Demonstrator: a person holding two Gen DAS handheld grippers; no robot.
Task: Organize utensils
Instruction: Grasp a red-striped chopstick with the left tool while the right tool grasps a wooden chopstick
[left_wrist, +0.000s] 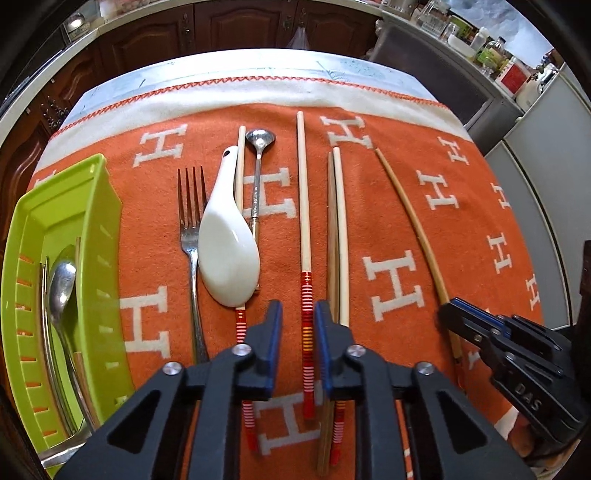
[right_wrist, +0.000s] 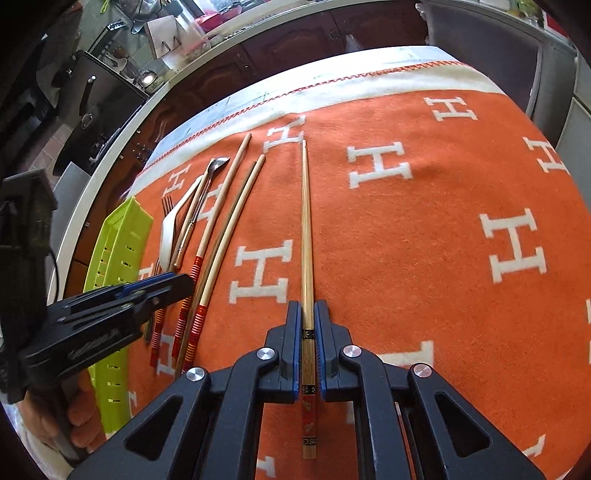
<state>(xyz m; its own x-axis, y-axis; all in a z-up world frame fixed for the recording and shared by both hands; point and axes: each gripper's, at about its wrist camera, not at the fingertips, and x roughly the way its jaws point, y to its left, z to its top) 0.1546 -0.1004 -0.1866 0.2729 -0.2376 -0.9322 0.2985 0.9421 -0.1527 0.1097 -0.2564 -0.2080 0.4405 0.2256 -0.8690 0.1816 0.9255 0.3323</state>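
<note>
Utensils lie in a row on an orange blanket (left_wrist: 406, 206) patterned with white H letters, which covers the table. At the left edge of the blanket sits a lime-green slotted tray (left_wrist: 66, 221), already holding a metal spoon (left_wrist: 61, 280) and what look like other long handles, though these are hard to make out. Just right of the tray a steel fork (left_wrist: 190, 236) lies beside a white ceramic soup spoon (left_wrist: 227, 254), which rests partly on a pale chopstick and a small metal ladle spoon (left_wrist: 258, 162). Further right lie more chopsticks with red-banded handles. The left gripper (left_wrist: 297, 317) hovers low with its jaws spread either side of a red-banded chopstick (left_wrist: 303, 206), not touching it. The right gripper (right_wrist: 307, 314) is set around a lone bamboo chopstick (right_wrist: 306, 229), well apart from the others; its jaws stand narrowly parted just beside the shaft, and whether they press on it cannot be told.
</note>
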